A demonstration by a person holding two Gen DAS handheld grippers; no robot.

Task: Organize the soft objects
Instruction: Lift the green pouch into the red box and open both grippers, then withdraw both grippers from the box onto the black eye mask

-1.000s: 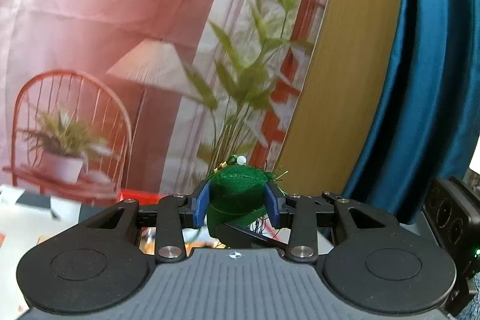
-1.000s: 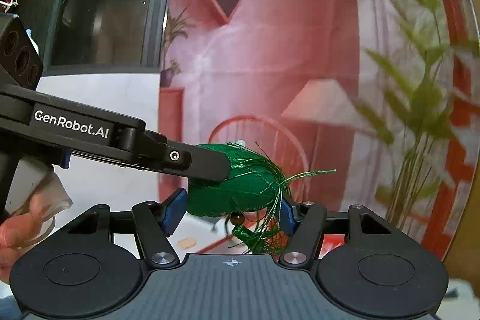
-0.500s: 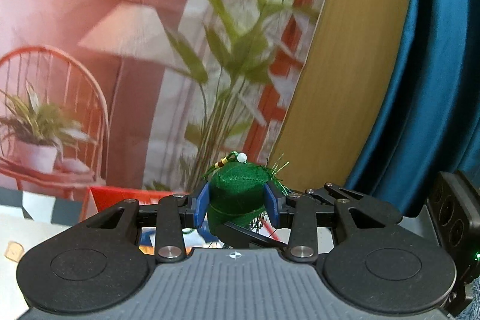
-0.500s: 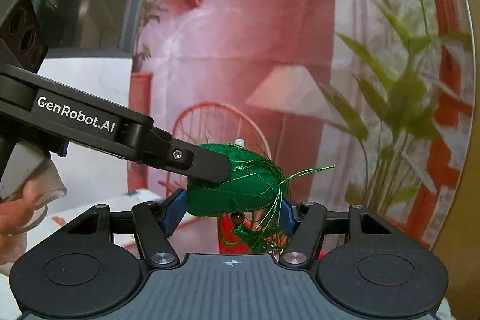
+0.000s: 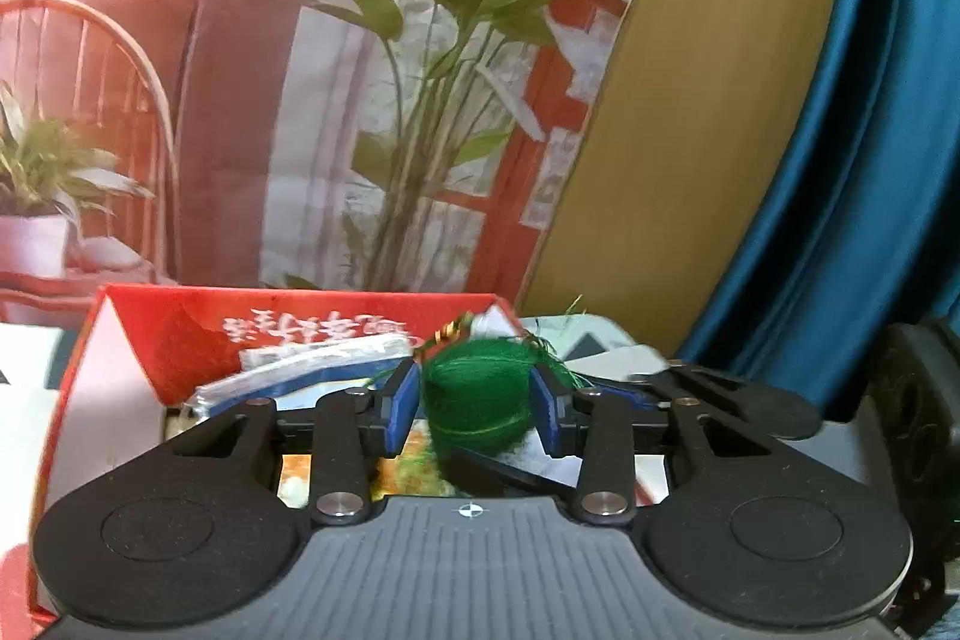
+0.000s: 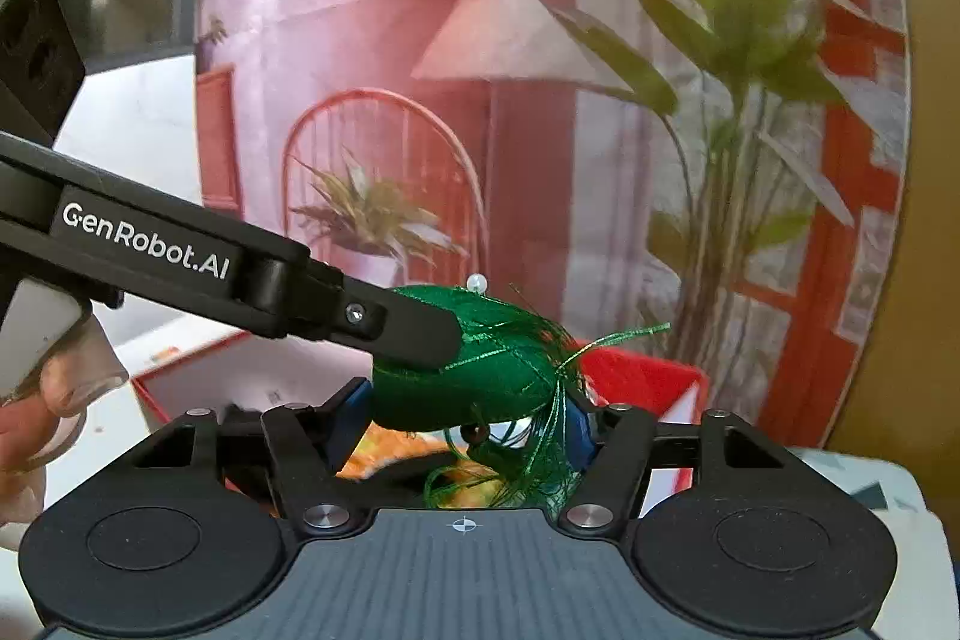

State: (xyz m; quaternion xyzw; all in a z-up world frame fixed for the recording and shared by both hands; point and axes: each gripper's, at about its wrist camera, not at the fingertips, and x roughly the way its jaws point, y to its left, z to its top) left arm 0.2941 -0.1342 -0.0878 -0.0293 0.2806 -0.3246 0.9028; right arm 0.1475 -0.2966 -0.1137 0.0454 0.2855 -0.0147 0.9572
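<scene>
Red box (image 5: 180, 358) lower left of left view, already holding packets. Green tasselled sachet (image 5: 477, 397) frame centre above it, clamped by both left tongs (image 5: 474, 403) and right tongs (image 6: 465, 409). Risk: uneven release snags tassel threads (image 6: 540, 460), sachet misses box.

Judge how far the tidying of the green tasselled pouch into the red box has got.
Done: packets already lie in the red box. In hand: left gripper and right gripper both clamp the green pouch above it. Left: lowering and releasing.
</scene>
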